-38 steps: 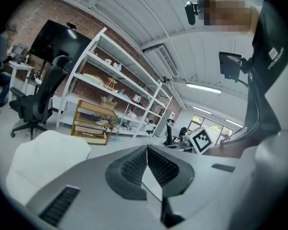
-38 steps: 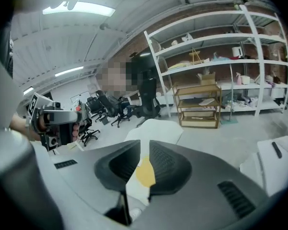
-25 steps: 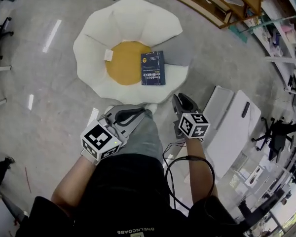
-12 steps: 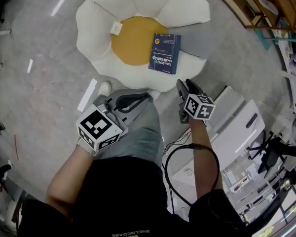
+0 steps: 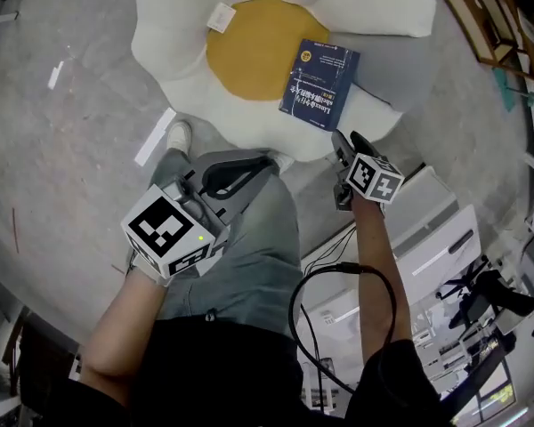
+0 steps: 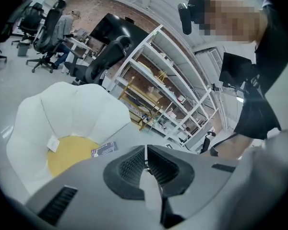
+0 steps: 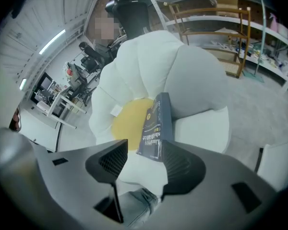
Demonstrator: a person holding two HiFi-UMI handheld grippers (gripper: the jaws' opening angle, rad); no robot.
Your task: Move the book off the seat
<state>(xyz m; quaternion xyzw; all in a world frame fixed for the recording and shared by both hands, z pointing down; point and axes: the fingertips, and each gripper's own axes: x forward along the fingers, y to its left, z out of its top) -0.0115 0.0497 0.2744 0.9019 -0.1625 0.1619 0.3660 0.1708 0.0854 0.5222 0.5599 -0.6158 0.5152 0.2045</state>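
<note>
Left tool (image 6: 145, 163): jaws pressed together, empty. Its body cut off the near edge of the egg-shaped seat (image 5: 165, 56) in the left gripper view. Book (image 5: 319, 84): dark blue, pale cover print too small to read. It lay flat on the seat's right side, overlapping the yellow centre. Right tool (image 7: 141, 164): jaws apart, just been opening, gripping nothing, short of the book.

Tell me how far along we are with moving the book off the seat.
Nothing done yet: the book lies on the seat. In hand: the right tool, jaws just opening and empty, is lined up at the book's near edge; the left tool is shut. Left: grip, lift, set it elsewhere.
</note>
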